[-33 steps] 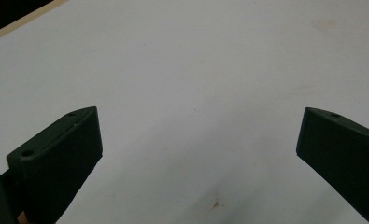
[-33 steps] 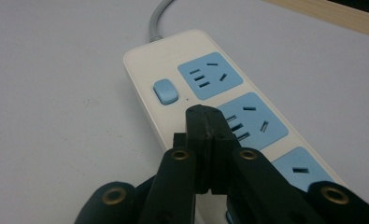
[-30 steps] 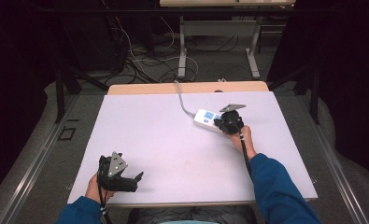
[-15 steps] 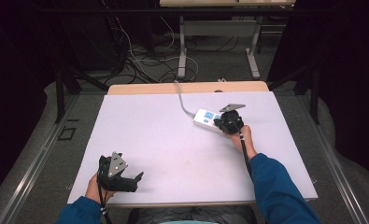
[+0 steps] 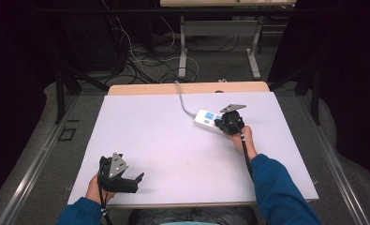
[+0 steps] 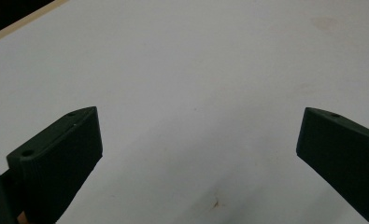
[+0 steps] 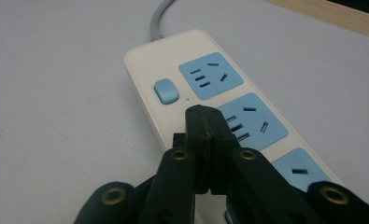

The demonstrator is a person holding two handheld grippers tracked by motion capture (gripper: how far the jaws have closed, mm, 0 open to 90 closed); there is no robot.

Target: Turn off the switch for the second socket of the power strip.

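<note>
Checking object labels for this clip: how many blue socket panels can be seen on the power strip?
3 on the power strip: one beside the blue switch, one mid-strip at the shut right gripper's tips, one partly behind its jaws. More may be hidden.

White power strip with blue sockets lies flat.

A matt, pale grey-white surface, smooth with a few faint stains, is edged at the far side by a strip of light wood. The power strip looks like smooth cream plastic with a slight sheen, its socket faces and switch in pale blue plastic. Both pairs of tongs are dull black plastic, the right pair fitted with brass-coloured metal rivets.
</note>
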